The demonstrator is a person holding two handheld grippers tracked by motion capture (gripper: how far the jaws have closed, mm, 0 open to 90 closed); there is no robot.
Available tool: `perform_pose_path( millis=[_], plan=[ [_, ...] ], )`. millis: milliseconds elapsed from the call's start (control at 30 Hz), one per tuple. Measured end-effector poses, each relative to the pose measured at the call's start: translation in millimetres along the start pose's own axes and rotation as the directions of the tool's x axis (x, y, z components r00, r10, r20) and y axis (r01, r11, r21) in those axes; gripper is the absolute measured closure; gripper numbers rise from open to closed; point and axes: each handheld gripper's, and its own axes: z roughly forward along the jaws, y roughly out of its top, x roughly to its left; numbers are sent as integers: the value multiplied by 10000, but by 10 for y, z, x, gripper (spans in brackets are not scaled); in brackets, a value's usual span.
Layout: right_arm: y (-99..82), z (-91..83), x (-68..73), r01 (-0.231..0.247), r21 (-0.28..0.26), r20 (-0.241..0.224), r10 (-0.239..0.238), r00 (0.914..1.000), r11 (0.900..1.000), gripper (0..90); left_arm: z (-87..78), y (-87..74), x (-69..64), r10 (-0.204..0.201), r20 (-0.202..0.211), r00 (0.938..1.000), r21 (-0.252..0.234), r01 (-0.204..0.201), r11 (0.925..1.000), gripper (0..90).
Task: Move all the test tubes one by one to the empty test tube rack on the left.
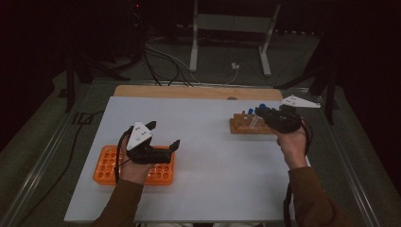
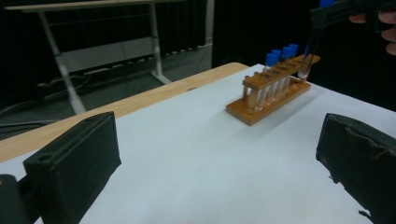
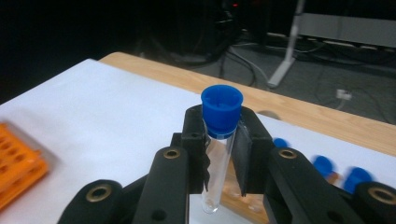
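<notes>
1. White table top (image 1: 213, 156): wide bare stretch between the two racks; wooden strip along its far edge, metal rails at both sides, dark floor with cables and a white stand beyond
2. Orange rack (image 1: 111, 163) sits near the left front edge, partly under the left gripper (image 1: 176, 145); wooden rack (image 2: 273, 88) stands near the right far edge with blue-capped tubes upright in it
3. Left gripper: jaws wide apart, nothing between them, aimed across the bare top toward the wooden rack
4. Right gripper (image 3: 223, 154): jaws clamped on the test tube (image 3: 219, 168) just under its blue cap; tube upright, clear of the wooden rack, its rounded tip just above the rack's near end
</notes>
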Motion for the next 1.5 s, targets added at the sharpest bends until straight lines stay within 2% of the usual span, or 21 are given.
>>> perform_pose_path(
  millis=[100,167,267,300,333,433,533,600,633,767,900,1000,1100,1200,1367,1500],
  plan=[
    [17,40,132,263,108,-284,-260,9993,9996,764,126,10,-43,-33,303,9995,17,33,10000,1],
    [27,69,221,400,187,-471,-391,9981,9990,763,248,29,-93,-257,723,9971,198,243,9995,10],
    [41,116,347,621,228,-781,-602,9951,9978,763,333,53,-132,-336,833,9960,394,304,9988,49],
    [41,116,347,621,228,-781,-602,9951,9978,763,376,65,-150,-388,891,9953,492,345,9982,49],
    [45,146,417,742,248,-957,-715,9928,9969,763,416,77,-168,-364,903,9952,576,313,9978,49],
    [45,194,507,876,303,-1195,-834,9893,9957,763,524,104,-226,-215,1086,9939,527,158,9985,53],
    [49,224,564,917,324,-1331,-866,9873,9953,763,634,118,-280,-137,1315,9912,477,74,9988,56],
    [62,258,633,898,300,-1612,-839,9834,9955,763,714,117,-313,-126,1495,9887,469,56,9989,60],
    [66,268,658,879,304,-1689,-816,9823,9957,762,790,115,-355,-26,1599,9871,508,-56,9987,60],
    [76,298,749,974,362,-1970,-884,9764,9946,762,921,137,-442,247,1692,9853,603,-353,9976,75],
    [86,310,822,998,374,-2232,-890,9707,9943,762,1010,186,-500,353,1774,9835,566,-460,9973,114],
    [96,315,872,1085,373,-2387,-966,9663,9934,762,1071,213,-527,360,1980,9795,617,-491,9969,164],
    [105,324,914,1081,363,-2554,-953,9621,9935,762,1111,221,-552,372,2000,9791,669,-515,9964,176],
    [106,340,953,1122,366,-2710,-982,9576,9930,762,1153,246,-601,469,1917,9803,565,-587,9967,254],
    [102,363,1006,1200,401,-2826,-1039,9536,9920,762,1151,268,-600,522,2233,9734,475,-643,9968,527],
    [99,378,1025,1214,422,-2889,-1042,9517,9917,762,1136,267,-595,712,2277,9711,445,-834,9955,645]
  ],
)
